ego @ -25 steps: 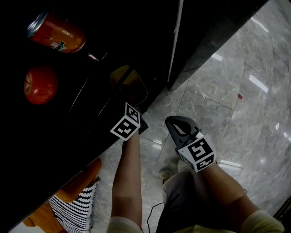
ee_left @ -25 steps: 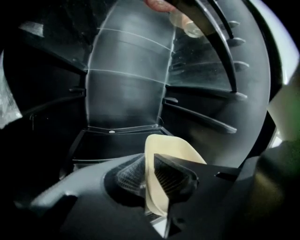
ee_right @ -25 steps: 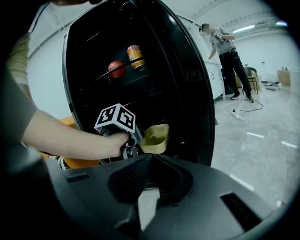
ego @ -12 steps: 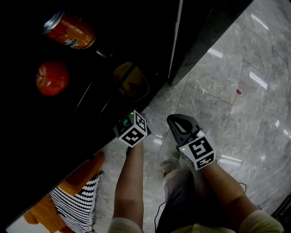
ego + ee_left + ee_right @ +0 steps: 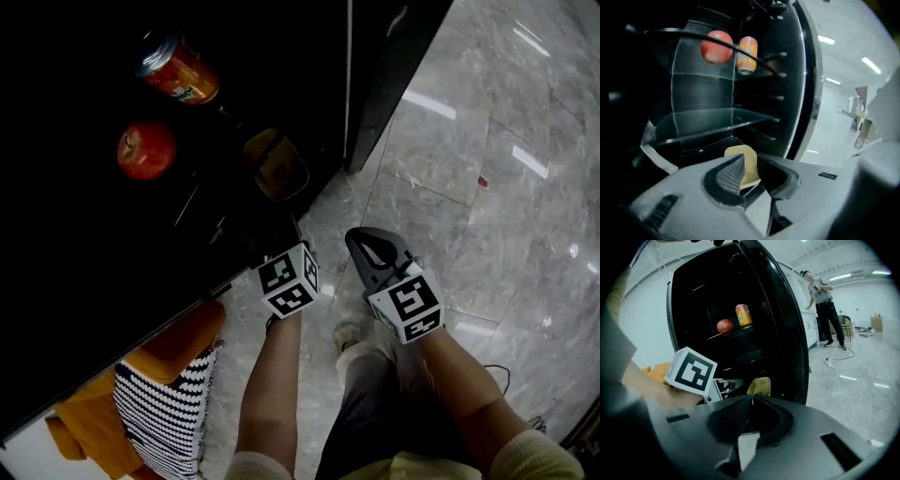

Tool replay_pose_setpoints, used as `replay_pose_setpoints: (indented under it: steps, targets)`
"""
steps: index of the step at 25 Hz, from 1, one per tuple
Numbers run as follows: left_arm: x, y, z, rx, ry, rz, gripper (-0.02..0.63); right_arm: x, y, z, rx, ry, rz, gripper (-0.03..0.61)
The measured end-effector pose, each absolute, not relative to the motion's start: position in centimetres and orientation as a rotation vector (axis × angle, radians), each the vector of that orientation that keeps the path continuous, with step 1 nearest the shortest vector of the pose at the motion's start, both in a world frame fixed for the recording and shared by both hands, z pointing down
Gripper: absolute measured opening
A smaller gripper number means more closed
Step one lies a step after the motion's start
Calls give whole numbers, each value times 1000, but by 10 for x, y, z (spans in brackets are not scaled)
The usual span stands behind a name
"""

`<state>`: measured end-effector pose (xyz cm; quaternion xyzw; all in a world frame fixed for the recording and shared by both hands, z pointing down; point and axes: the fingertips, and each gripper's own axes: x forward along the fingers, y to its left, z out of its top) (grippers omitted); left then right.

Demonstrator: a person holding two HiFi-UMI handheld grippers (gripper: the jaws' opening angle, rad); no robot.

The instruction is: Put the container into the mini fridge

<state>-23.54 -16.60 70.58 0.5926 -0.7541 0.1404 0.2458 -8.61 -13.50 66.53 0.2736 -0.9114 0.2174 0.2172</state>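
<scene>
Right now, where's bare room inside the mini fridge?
The middle glass shelf is bare, between the upper wire shelf and the yellow container below. The upper wire shelf is crowded: apple and can sit side by side.

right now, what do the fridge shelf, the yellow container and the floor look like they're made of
Shelf: probably clear glass; see-through, with a bright edge line.
Container: likely plastic, pale yellow and matte, no glare on it.
Floor: polished grey stone or stone-look tile; veined, with grout lines, mirroring the ceiling lights.
</scene>
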Motion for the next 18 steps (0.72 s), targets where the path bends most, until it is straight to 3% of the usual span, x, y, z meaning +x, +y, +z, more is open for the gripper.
replay_pose_setpoints:
  steps: [18]
  targets:
    - [-180,-129,549,1803,-1836,275,32,-90,-139,534,825,-2576,567,31]
